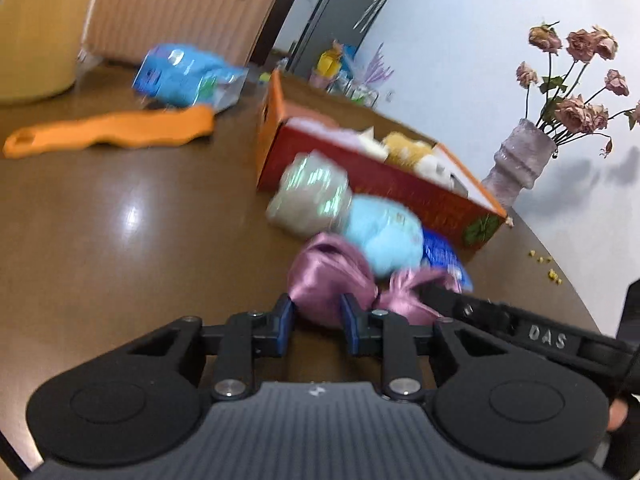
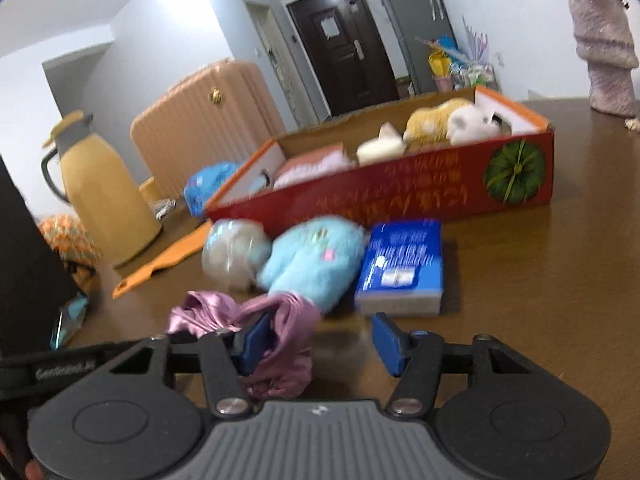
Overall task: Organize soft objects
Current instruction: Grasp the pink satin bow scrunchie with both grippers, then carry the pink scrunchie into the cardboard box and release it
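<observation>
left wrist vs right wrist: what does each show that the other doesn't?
Left wrist only: dried roses above the vase.
Right wrist only: yellow thermos jug and dark door.
Both: red box holding soft toys, blue plush, wrapped grey bundle, purple satin cloth, orange strip, suitcase.

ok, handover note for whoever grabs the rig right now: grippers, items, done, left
Left gripper: shut on the purple satin cloth.
Right gripper: open, one pad against the same cloth, not clamped.
Done: several plush items already sit in the red box.
Left: purple cloth, blue fluffy item, beige wrapped bundle and blue tissue pack are on the table in front of the box.
</observation>
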The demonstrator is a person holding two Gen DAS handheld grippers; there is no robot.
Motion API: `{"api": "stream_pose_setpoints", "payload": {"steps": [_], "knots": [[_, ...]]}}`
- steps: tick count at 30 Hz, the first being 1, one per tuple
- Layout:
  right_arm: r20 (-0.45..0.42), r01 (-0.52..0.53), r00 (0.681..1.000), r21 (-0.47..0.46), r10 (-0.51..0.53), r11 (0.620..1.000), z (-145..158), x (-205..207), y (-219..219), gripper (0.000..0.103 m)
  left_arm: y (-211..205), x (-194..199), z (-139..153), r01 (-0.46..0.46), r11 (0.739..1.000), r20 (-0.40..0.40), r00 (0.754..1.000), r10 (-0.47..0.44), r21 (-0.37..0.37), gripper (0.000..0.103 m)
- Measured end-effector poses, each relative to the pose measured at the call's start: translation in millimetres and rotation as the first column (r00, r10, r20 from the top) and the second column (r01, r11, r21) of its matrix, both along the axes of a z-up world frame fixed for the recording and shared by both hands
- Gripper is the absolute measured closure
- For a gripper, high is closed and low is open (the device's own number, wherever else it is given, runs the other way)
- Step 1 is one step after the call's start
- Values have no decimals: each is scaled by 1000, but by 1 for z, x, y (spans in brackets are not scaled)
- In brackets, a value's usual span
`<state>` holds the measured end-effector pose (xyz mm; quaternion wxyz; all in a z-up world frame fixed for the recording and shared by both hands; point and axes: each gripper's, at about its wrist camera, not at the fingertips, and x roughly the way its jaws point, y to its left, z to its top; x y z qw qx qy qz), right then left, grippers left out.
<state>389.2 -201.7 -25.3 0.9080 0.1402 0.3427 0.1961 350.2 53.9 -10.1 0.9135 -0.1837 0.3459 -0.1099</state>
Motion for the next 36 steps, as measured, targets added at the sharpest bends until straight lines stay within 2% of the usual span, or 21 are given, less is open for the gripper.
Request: {"api": "stream_pose_setpoints", "payload": {"steps": [1,3,4,5,7,8,9,11,13,15,20,25,31,36], "knots": [[-1,-21,1000,4,21,1000,-1,-2,3,52,0,-4,-2,9,1000,-9,1000,-9,-2,77],[-2,-71,997,-10,71,997,-2,-6,12,67,-2,-9,-2,18,1000,10,1000,-18,8,74],[-1,-90,996,-22,90,996,-2,-6,18,71,-1,-11,1,16,1000,27,1000,-16,16,64],[3,-106,994,-41,106,994,-2,-8,23,81,0,-12,5,15,1000,50,999,-16,22,49],[23,-122,992,-102,125,987,-2,-14,33,82,2,-12,13,3,999,92,996,-7,44,29],[37,-126,991,-130,132,983,-1,-18,37,83,2,-10,16,6,998,114,993,-13,65,27],[40,-128,990,-139,134,982,-1,-21,38,84,2,-5,16,5,996,113,993,-16,91,31],[35,-138,989,-134,144,981,1,-29,38,86,-1,4,13,4,991,57,998,-12,132,68],[40,-148,987,-137,154,980,4,-40,35,87,-3,-1,10,50,993,39,998,-54,105,78],[53,-143,987,-153,152,978,9,-58,30,88,-8,-19,9,93,991,51,994,-98,98,80],[57,-134,988,-156,144,979,18,-103,1,89,-18,-67,7,144,989,40,989,-145,16,87],[83,-115,988,-148,128,982,33,-137,-19,89,-36,-98,27,186,981,99,977,-190,51,89],[146,-95,983,-92,108,991,57,-141,-35,90,-46,-98,58,191,980,177,964,-198,54,89],[251,-107,960,-85,125,991,97,-104,-39,90,-46,-53,105,169,980,275,942,-191,105,89]]}}
